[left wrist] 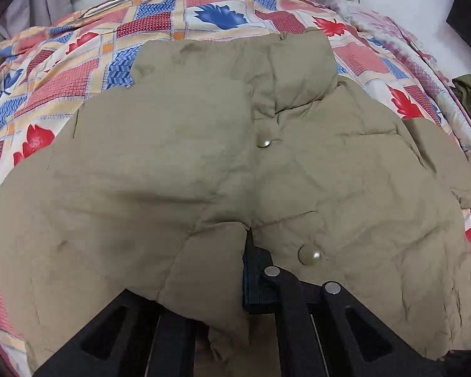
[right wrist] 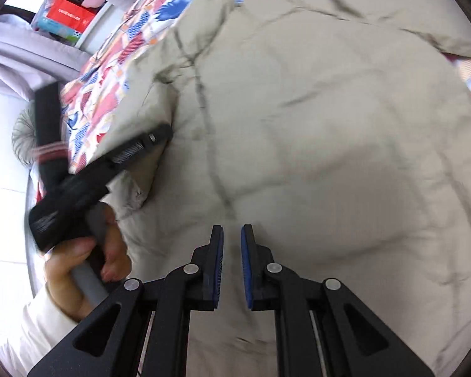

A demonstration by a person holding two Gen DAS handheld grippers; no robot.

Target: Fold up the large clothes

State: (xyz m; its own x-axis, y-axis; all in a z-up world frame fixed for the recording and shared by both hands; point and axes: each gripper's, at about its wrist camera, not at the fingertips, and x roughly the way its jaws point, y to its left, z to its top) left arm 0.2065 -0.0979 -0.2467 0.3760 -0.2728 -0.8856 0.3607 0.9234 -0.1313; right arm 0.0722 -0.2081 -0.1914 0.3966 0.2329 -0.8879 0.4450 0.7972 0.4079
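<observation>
Khaki padded jacket (left wrist: 204, 169) with round snap buttons (left wrist: 310, 254) lies spread front-up on a bed covered by a patchwork quilt (left wrist: 78, 62) printed with red and blue leaves. From the left wrist view, I note my left gripper (left wrist: 251, 251) closed on a fold of the jacket's fabric, a flap draped over its left finger and hiding it. From the right wrist view, my right gripper (right wrist: 232, 238) hovers above the jacket's pale quilted surface, its blue-padded jaws standing narrowly apart with nothing between them. The same view shows the left gripper at the jacket's left edge, held by a hand (right wrist: 78, 270) in a white sleeve; that area is blurred.
</observation>
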